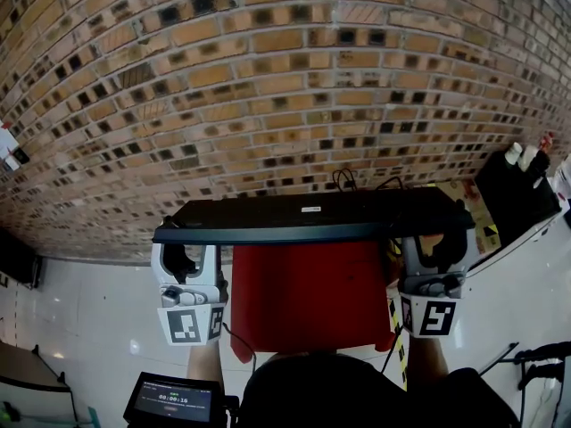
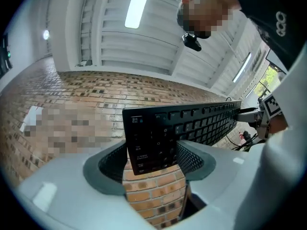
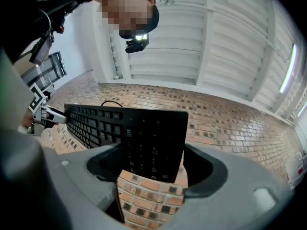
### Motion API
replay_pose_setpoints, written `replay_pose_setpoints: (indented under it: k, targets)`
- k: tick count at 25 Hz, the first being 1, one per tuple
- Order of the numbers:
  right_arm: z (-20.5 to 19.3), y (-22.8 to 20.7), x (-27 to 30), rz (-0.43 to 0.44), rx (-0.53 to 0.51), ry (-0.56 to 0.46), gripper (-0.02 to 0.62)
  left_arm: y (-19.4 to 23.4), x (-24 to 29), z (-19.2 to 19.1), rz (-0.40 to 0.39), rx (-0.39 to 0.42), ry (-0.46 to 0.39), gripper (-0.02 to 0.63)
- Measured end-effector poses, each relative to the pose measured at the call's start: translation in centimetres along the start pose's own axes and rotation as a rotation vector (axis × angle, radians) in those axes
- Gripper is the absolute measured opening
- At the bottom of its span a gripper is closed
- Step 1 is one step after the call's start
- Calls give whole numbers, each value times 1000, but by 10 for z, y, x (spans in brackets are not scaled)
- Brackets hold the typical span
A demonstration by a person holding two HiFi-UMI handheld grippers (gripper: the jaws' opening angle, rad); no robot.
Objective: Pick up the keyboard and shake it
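Note:
A black keyboard (image 1: 312, 217) hangs in the air, level across the head view, its flat underside turned up toward me. My left gripper (image 1: 189, 250) is shut on its left end and my right gripper (image 1: 434, 244) on its right end. In the left gripper view the key side of the keyboard (image 2: 158, 138) faces the camera and sits wedged between the grey jaws of the left gripper (image 2: 152, 153). The right gripper view shows the other end of the keyboard (image 3: 153, 143) clamped in the right gripper (image 3: 153, 159). A thin cable (image 1: 343, 181) trails off the far edge.
Below the keyboard stands a red seat (image 1: 308, 297) on a brick floor (image 1: 268, 87). A black case (image 1: 517, 194) lies at the right on a white surface. A small screen (image 1: 174, 399) glows at the bottom left. The person's head shows above in both gripper views.

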State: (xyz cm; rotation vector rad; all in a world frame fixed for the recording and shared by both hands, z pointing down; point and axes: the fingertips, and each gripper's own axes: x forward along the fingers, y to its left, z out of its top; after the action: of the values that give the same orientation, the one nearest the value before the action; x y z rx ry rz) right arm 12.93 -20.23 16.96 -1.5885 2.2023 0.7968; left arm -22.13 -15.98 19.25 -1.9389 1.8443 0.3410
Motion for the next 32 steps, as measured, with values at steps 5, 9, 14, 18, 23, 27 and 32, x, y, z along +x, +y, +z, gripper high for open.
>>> replay_pose_setpoints:
  k: [5,9,14,18,23,27,32]
  targets:
    - [-17,-15,-17,-71,80,-16,353,-13,7,28,-37,99,-32,324]
    - [-27,-28,-32,-134,161,-23,353,-29,8,46,-65,197,-52,324]
    - [-31,-31,-37,-142,162,-1,353,-32,9,42,-82,202,-32,324]
    - [-33,-24,-31,-98,135,24,353,-28,6,27,-72,139,-9,324]
    - [-29,-18,-29,-63,92,29,353,-26,3,24,-70,107,-26,324]
    - [-4,-18,-26,-65,57,-42,353,-21,-4,43,-54,107,-95,325]
    - [41,-15,-24,-69,40,-159,353,-13,-16,72,-11,132,-203,324]
